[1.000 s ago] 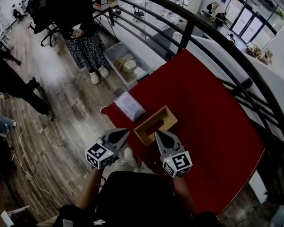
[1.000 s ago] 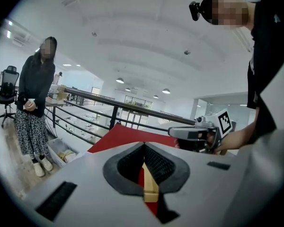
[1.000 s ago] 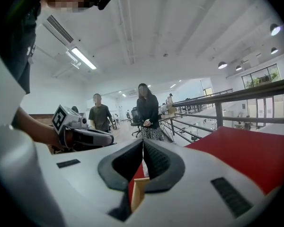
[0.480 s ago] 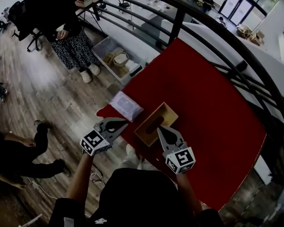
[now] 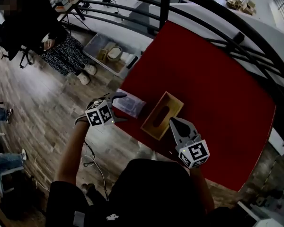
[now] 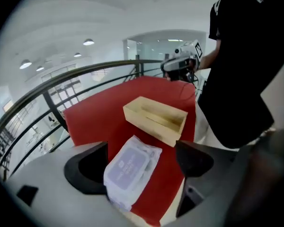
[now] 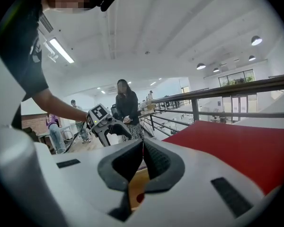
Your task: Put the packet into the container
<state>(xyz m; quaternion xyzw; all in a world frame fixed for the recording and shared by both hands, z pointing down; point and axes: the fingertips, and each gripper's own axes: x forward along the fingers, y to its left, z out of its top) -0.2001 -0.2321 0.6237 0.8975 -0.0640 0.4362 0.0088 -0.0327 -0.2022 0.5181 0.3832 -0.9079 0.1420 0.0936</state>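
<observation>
A pale purple wipes packet [image 5: 131, 104] lies flat near the left edge of the red table [image 5: 203, 70]. My left gripper [image 5: 121, 107] reaches around it from the left, and its jaws are opening. In the left gripper view the packet [image 6: 128, 168] sits between the spread jaws of that gripper [image 6: 141, 156], close to the left one, with no pad pressing on it. The open wooden container [image 5: 162, 115] stands just right of the packet and looks empty [image 6: 155, 117]. My right gripper [image 5: 174, 122] is shut and empty at the container's near end [image 7: 143, 155].
A black metal railing [image 5: 213, 20] curves round the table's far side. A person [image 5: 47, 32] stands on the wood floor at the upper left, next to a grey crate [image 5: 109, 56] of items. The table's left edge drops to the floor.
My left gripper has moved forward and up to the packet, and its jaws have gone from shut to spread around it. The right gripper has stayed shut by the container.
</observation>
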